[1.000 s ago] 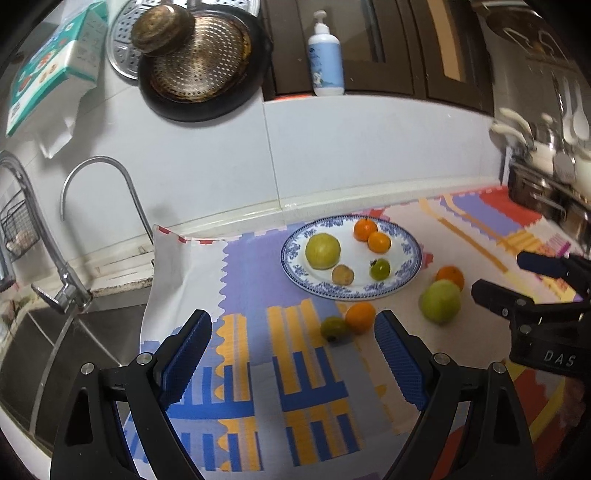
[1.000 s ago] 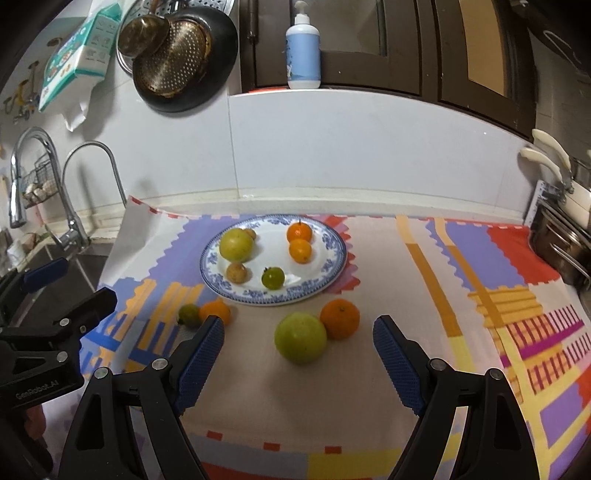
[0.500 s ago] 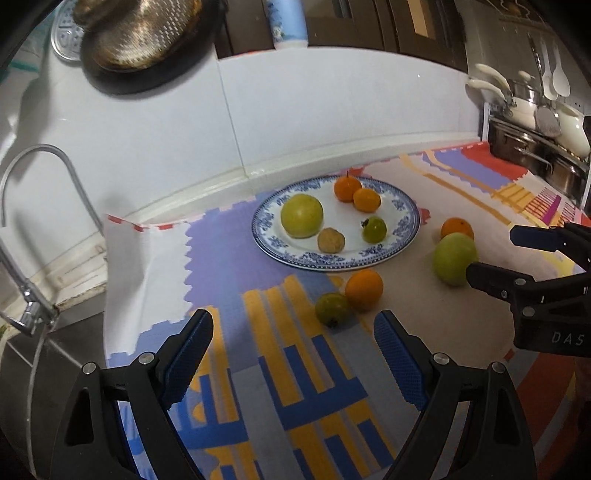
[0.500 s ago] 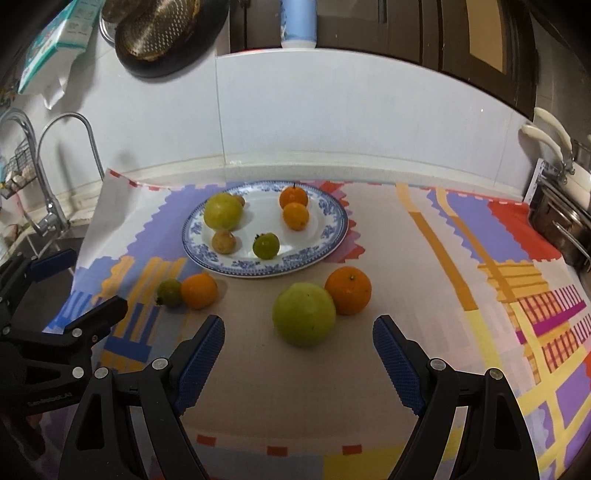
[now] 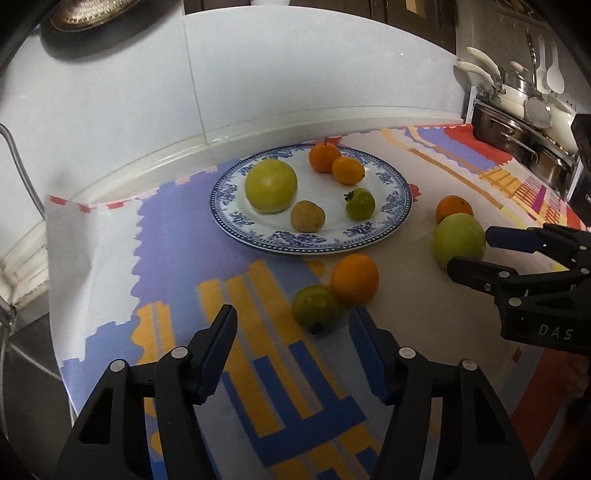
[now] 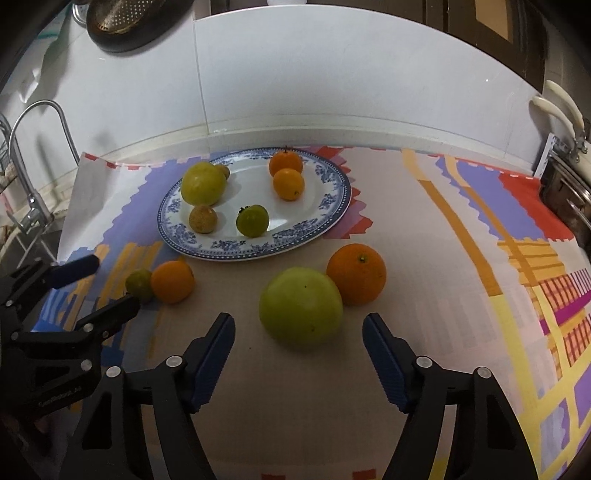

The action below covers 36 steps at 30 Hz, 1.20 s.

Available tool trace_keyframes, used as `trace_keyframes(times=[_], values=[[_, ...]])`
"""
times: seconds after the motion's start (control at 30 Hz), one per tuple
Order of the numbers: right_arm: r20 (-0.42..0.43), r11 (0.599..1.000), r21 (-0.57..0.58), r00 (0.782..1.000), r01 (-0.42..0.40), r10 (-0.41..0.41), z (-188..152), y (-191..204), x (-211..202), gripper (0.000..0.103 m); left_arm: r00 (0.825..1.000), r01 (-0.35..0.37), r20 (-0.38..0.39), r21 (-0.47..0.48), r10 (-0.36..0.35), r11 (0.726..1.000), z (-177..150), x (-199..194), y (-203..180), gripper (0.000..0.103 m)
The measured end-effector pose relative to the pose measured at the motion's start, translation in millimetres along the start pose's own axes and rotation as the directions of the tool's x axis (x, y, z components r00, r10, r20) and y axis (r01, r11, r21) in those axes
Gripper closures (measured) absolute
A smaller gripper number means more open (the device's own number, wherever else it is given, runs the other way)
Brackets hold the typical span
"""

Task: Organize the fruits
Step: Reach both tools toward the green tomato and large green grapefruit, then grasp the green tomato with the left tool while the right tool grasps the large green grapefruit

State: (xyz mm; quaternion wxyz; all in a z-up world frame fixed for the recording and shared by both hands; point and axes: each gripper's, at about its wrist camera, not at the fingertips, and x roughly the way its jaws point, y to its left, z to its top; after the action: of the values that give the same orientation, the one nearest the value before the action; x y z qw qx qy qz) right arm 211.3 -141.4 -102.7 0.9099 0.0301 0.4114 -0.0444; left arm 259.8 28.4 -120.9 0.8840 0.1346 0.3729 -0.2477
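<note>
A blue-and-white plate (image 5: 295,245) (image 6: 236,248) holds several fruits. In front of it on the patterned mat lie a small green fruit (image 5: 316,308) (image 6: 139,285) and a small orange (image 5: 354,278) (image 6: 172,281), side by side. My left gripper (image 5: 292,316) (image 6: 110,284) is closing, its tips either side of the small green fruit without pressing on it. Further right sit a large green fruit (image 6: 301,308) (image 5: 458,236) and a bigger orange (image 6: 356,273) (image 5: 453,208), touching. My right gripper (image 6: 298,325) (image 5: 474,251) is closing too, its pads flanking the large green fruit with gaps on both sides.
The mat (image 5: 184,236) ends at a white tiled wall behind the plate. A faucet (image 6: 33,147) and sink lie off the mat's left edge. Steel pots (image 5: 517,136) and hanging utensils stand at the right. A dark colander pan (image 6: 125,22) hangs above.
Both grippers have come down and forward toward the loose fruits, which now look larger. Both pairs of jaws have narrowed, the left one more.
</note>
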Motion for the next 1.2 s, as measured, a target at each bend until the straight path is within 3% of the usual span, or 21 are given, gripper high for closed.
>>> trace_keyframes(times=[0.3,0.6,1.0,1.2], values=[[-0.010,1.000,0.015,1.000,-0.014,0.014,1.9,-3.3,4.9,0.042,0.999,0.030,-0.020,-0.003,-0.030,1.000,5.8,8.7,-1.9,0.062],[-0.015,1.000,0.006,1.000,-0.026,0.026,5.3,-4.8,9.1,0.051,0.999,0.038,-0.038,-0.017,-0.039,0.999,8.7,14.4,-0.4,0.074],[-0.011,0.999,0.008,0.999,-0.040,0.040,4.0,-7.1,6.6,0.052,0.999,0.028,-0.034,-0.036,-0.029,0.999,8.6,7.7,-5.4,0.074],[0.006,0.999,0.007,0.999,-0.048,0.048,4.3,-8.8,-1.9,0.052,1.000,0.017,-0.008,-0.097,-0.018,0.995,11.0,-6.9,-5.8,0.074]])
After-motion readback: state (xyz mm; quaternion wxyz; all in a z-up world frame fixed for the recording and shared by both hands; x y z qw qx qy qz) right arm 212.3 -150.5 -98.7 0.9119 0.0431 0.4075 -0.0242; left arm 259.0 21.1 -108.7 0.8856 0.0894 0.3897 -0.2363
